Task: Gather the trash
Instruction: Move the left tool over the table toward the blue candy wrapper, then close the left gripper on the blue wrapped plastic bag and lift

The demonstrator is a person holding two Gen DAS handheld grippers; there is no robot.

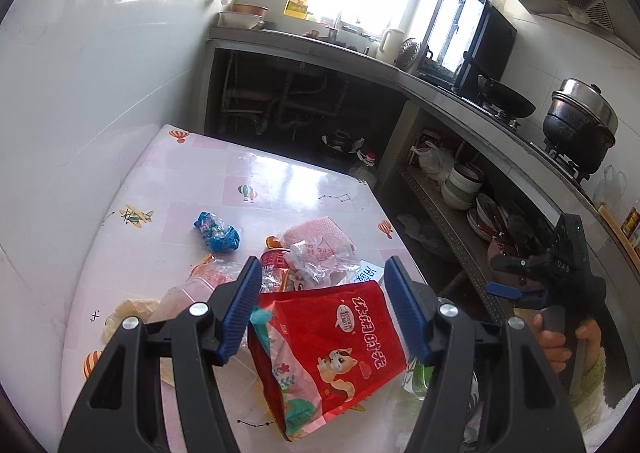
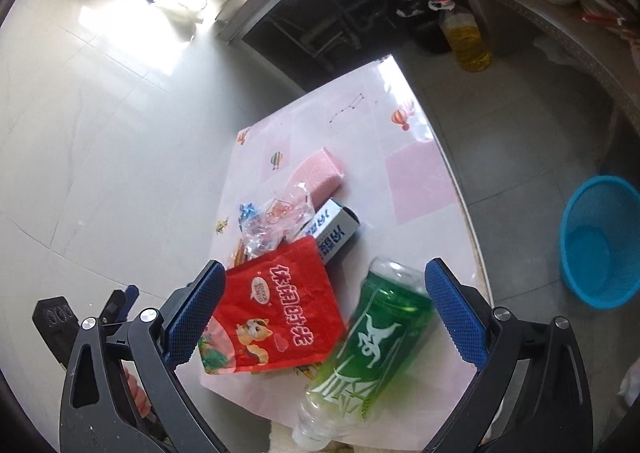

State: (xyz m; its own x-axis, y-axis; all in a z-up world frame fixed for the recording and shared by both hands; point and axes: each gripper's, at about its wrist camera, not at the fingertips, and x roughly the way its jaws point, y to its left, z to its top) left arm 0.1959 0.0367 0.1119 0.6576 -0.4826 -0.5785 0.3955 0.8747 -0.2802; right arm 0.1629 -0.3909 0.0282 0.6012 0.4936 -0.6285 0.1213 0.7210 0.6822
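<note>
A red snack bag (image 1: 332, 349) lies on the pink table (image 1: 256, 177) between the fingers of my open left gripper (image 1: 324, 309), which hovers above it. It also shows in the right wrist view (image 2: 276, 313). A green plastic bottle (image 2: 372, 337) lies beside it, between the fingers of my open right gripper (image 2: 324, 317). Behind are a clear wrapper (image 2: 276, 217), a small grey-blue box (image 2: 332, 229), a pink sponge-like pad (image 2: 320, 173) and a blue crumpled wrapper (image 1: 218, 233). A blue mesh basket (image 2: 600, 241) stands on the floor to the right of the table.
A white tiled wall runs along the table's left side. A counter (image 1: 460, 93) with a stove, wok and pots runs at the right, shelves of bowls below. A yellow oil jug (image 2: 468, 37) stands on the floor beyond the table.
</note>
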